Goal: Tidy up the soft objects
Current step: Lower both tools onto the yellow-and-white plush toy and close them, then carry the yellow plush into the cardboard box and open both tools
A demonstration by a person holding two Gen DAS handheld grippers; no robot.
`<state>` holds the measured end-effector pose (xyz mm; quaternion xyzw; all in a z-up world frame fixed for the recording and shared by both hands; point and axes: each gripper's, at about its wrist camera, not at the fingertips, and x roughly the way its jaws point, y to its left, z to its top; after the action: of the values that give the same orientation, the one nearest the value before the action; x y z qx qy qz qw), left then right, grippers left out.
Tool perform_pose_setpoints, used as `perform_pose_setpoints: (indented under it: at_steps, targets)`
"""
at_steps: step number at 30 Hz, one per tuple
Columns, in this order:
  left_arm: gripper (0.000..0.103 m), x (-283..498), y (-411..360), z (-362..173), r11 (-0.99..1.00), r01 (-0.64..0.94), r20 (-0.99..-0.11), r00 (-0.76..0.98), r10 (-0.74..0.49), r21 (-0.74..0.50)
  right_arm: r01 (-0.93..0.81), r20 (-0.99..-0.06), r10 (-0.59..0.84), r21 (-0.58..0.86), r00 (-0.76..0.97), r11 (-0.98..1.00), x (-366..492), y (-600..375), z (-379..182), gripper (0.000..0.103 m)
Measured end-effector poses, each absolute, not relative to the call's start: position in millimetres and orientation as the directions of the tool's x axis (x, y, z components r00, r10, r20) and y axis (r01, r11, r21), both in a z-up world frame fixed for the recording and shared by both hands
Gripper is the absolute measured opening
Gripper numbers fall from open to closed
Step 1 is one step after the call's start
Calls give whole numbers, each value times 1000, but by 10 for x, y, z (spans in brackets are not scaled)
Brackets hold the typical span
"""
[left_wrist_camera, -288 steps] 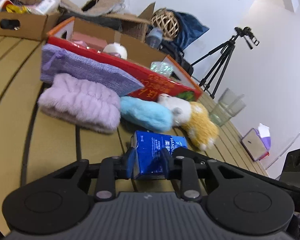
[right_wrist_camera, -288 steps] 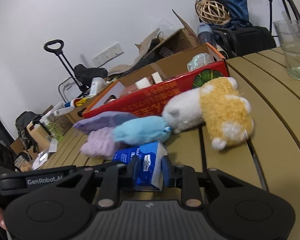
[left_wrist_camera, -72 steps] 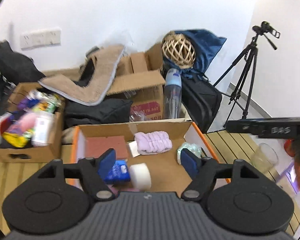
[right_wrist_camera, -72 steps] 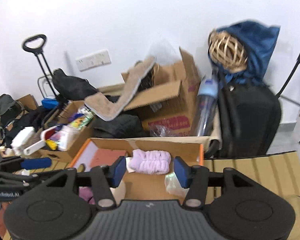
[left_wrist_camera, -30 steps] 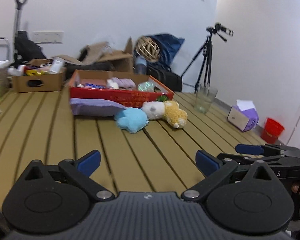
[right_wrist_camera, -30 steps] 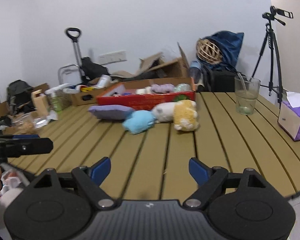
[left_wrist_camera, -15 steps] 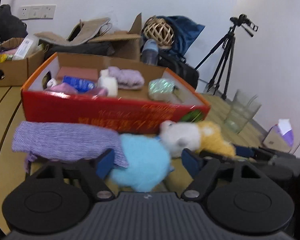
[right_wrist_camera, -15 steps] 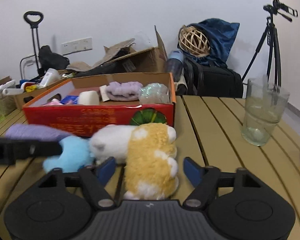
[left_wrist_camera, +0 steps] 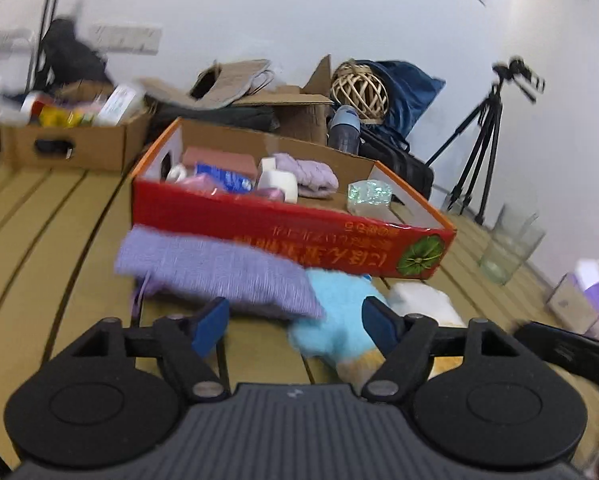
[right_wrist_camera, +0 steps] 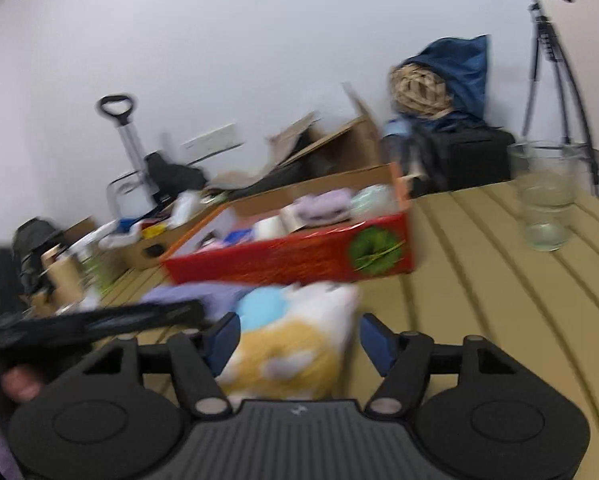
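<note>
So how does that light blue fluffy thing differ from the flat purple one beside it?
The light blue plush is rounded, puffy and furry; the purple pouch is flat, wide and knitted-looking. The pouch lies close along the red box; the plush sits nearer, between the open left tongs. The pouch's corner overlaps the plush. Both are soft, lie on the slatted table, and are not yet in the box.

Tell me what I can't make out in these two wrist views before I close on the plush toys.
- Right wrist view: motion blur hides whether the right gripper pads touch the yellow and white plush.
- Left wrist view: the left gripper body hides the front of the blue plush; contact unclear.
- Left wrist view: the red box front wall hides its floor; the lettering is blurred.
- Right wrist view: the purple pouch is mostly behind the other gripper.
</note>
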<state>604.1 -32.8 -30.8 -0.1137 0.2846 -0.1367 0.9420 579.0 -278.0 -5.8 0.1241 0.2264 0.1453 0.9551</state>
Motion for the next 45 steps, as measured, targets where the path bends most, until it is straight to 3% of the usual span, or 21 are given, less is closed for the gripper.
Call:
perform_pose_setpoints:
  at_steps: [3,6,10,12,18,24,28,33,38,45]
  targets:
    - [77,5968,-354,-391,901,233,-532,742,-408,-366,-172,-448,340,373,827,912,6051,-2829,-256,67]
    - [72,6023,-377,-475,851,263,-546,673,-499,-454,-194,-425,456,530,782,826,6152,-2842,-436,67]
    - [46,6127,-345,-605,762,264,-528,588,-613,-592,-169,-394,522,653,756,738,6261,-2880,-630,57]
    - [43,6108,-351,-604,753,278,-515,587,-625,-597,-166,-384,526,667,759,727,6268,-2916,-657,56]
    - [39,6030,-368,-563,743,292,-481,610,-630,-603,-167,-390,476,609,788,775,6114,-2840,-543,52]
    - [39,6254,-313,-23,668,378,-314,665,-678,-641,-259,-270,491,593,828,763,6100,-2939,59,50]
    - [39,6950,-459,293,727,353,-363,688,-628,-590,-264,-284,501,589,818,764,6895,-3011,348,50]
    - [39,7761,-660,163,774,299,-480,644,-595,-559,-163,-429,480,592,765,789,7833,-3114,347,51]
    - [37,7952,-849,-69,807,310,-543,614,-573,-502,-97,-592,315,371,742,924,8171,-2954,261,55]
    - [38,7773,-681,94,814,333,-520,640,-566,-475,-102,-524,199,209,828,973,7893,-2880,482,55]
